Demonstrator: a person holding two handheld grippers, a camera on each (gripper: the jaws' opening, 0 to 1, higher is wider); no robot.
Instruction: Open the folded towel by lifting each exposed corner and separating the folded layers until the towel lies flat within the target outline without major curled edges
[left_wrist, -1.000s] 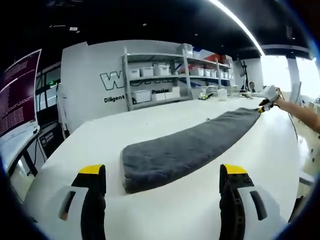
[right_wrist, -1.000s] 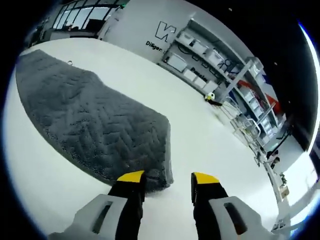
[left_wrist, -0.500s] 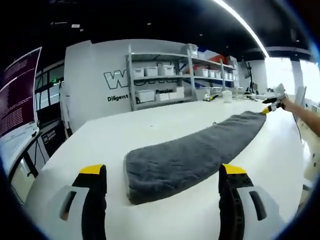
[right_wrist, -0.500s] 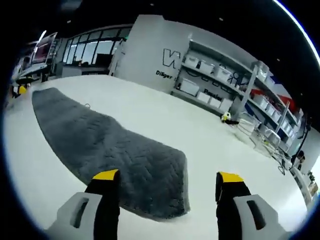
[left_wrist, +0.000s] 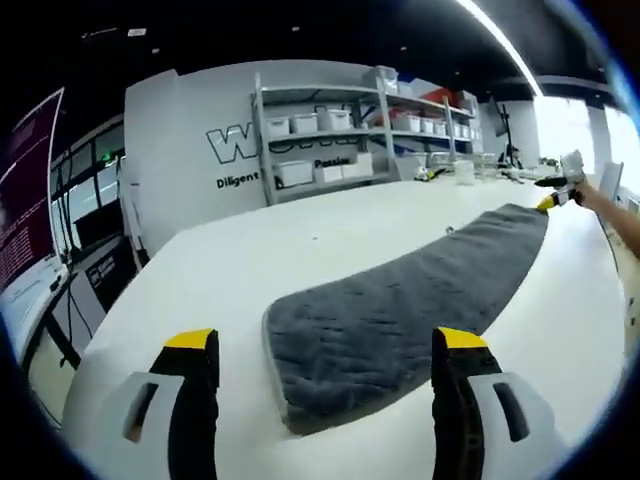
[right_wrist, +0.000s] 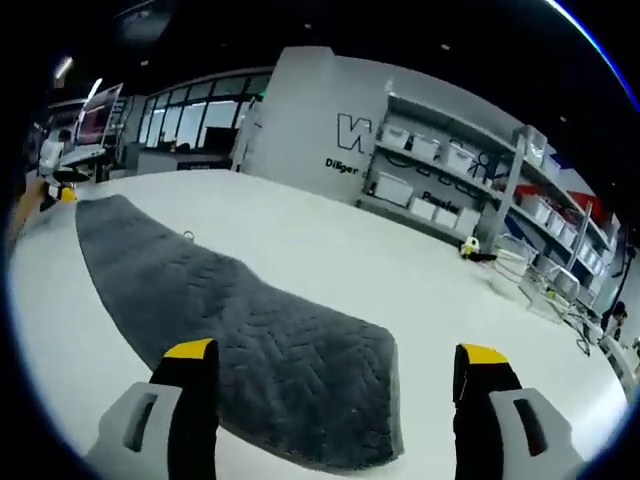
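A long grey towel (left_wrist: 400, 305) lies folded lengthwise on the white table (left_wrist: 230, 270), its near end between my left gripper's jaws in the left gripper view. My left gripper (left_wrist: 325, 345) is open and holds nothing, a little above that end. At the towel's far end the right gripper (left_wrist: 560, 185) shows small, held by a person's hand. In the right gripper view the towel (right_wrist: 250, 335) runs from far left to its near end under my right gripper (right_wrist: 335, 355), which is open and holds nothing. The left gripper (right_wrist: 55, 180) shows small at the far left.
Grey shelving (left_wrist: 330, 125) with white bins stands behind the table against a wall with lettering (right_wrist: 355, 135). A yellow-and-black object (right_wrist: 470, 248) lies on the table's far right part. A screen (left_wrist: 25, 220) stands beyond the table's left edge.
My right gripper's jaws opened wide and it rose off the towel's end. Both cameras shifted; the left one came a little closer to the towel.
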